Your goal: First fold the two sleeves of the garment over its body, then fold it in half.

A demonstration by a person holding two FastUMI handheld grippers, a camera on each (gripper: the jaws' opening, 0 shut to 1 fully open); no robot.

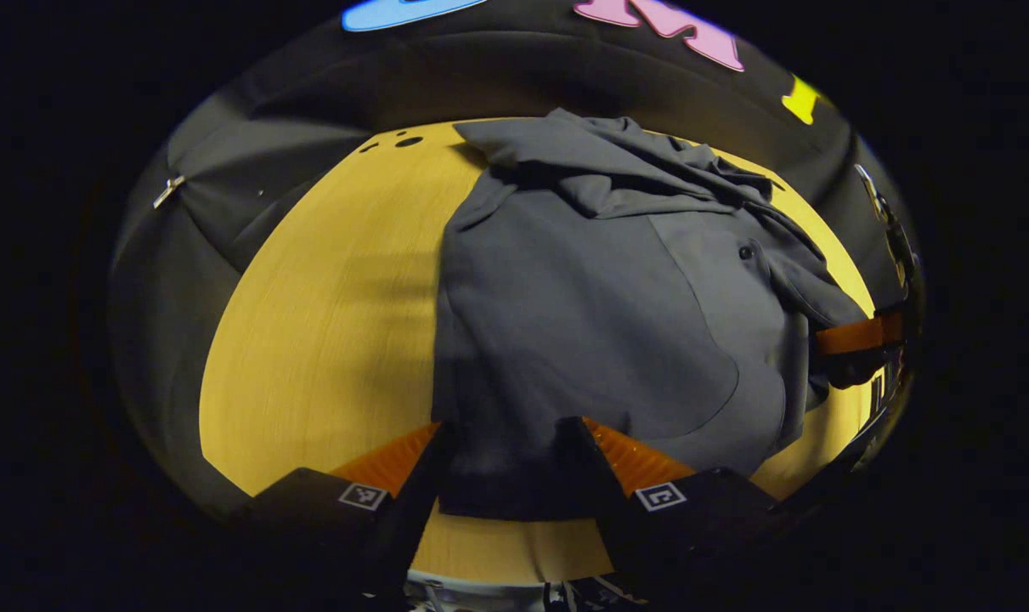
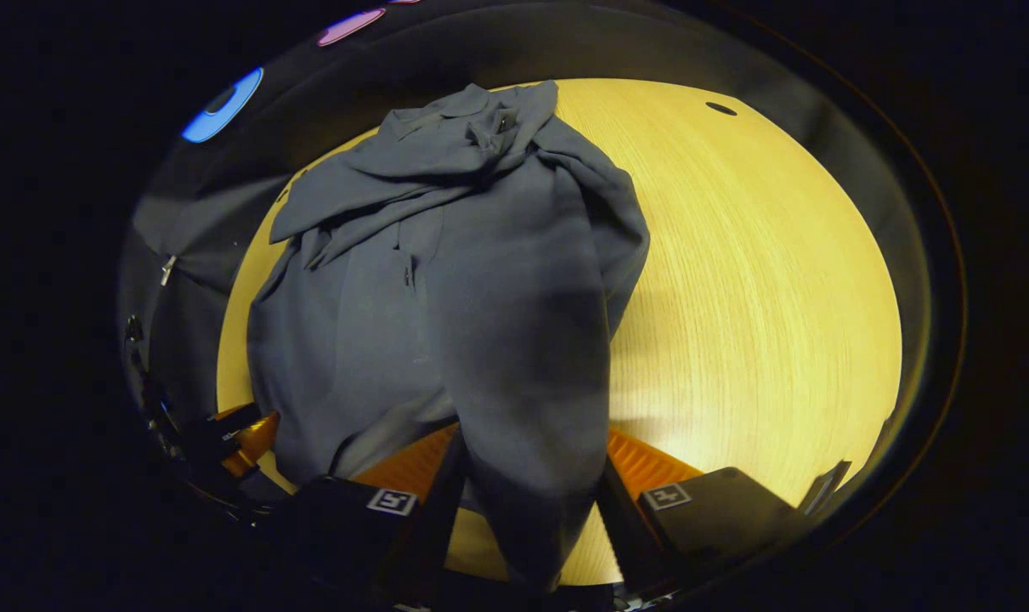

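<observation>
grey cloth: 1 shirt (image 1: pixel 599 314), 2 hand-held grippers, left (image 1: pixel 510 472) & right (image 2: pixel 527 489), on hem.

A pale wood-grain counter (image 1: pixel 327 323) filled the frame's middle, with small dark holes (image 1: pixel 408 142) near its upper-left edge.

Each gripper has two dark, blocky finger mounts, and each mount bears a small white square tag with a black pattern. The left gripper (image 1: pixel 510 476) and right gripper (image 2: pixel 527 501) have ridged inner finger faces.
</observation>
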